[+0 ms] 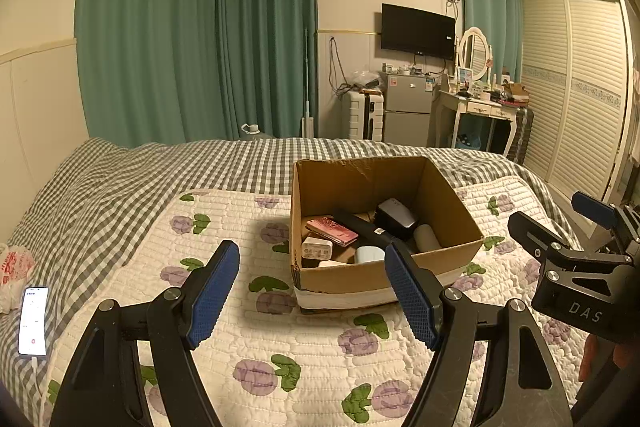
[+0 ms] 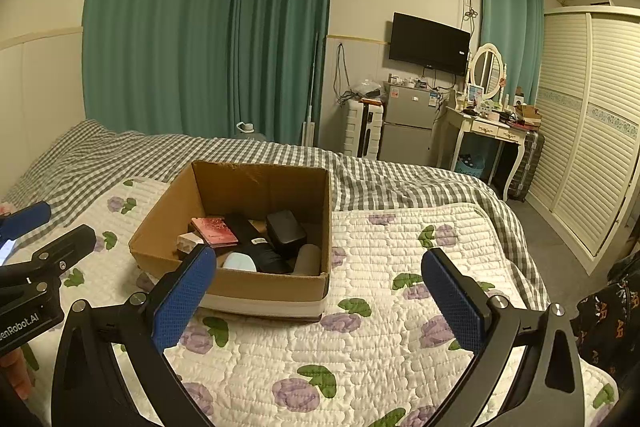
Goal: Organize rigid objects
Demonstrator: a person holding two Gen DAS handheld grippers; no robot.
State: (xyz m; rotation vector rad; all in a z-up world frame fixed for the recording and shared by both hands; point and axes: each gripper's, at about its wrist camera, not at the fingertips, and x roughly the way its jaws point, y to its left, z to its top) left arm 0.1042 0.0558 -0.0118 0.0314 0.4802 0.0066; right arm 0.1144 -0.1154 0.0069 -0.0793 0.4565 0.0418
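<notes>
A cardboard box (image 1: 384,267) sits open on the flowered quilt (image 1: 280,347) in the middle of the bed, centre-right in the left wrist view and centre-left in the right wrist view. It holds the rigid objects: a pink phone-like slab (image 1: 332,231) lying flat at the left, a small white charger block (image 1: 317,247) just below it, a long black bar (image 1: 360,225) running diagonally, a black-and-silver box (image 1: 396,217) toward the back right, a pale cylinder (image 1: 427,238) against the right wall, and a light-blue rounded item (image 1: 369,254) near the front wall. They overlap loosely; what lies under them is hidden. The left hand-held gripper (image 1: 312,297) hovers in front of the box with its blue pads spread wide and nothing between them; the right hand-held gripper (image 2: 320,301) is likewise wide and empty, lower centre of its own frame. By the look of it, no item is in hand, so this is either the start of picking things out or the pause after putting them in; I cannot tell which. A next move would call for lowering one gripper over the rim onto a top-lying piece, such as the pink slab. Farther out, a lit phone (image 1: 33,321) lies at the lower left edge on the checked bedspread (image 1: 120,187).
</notes>
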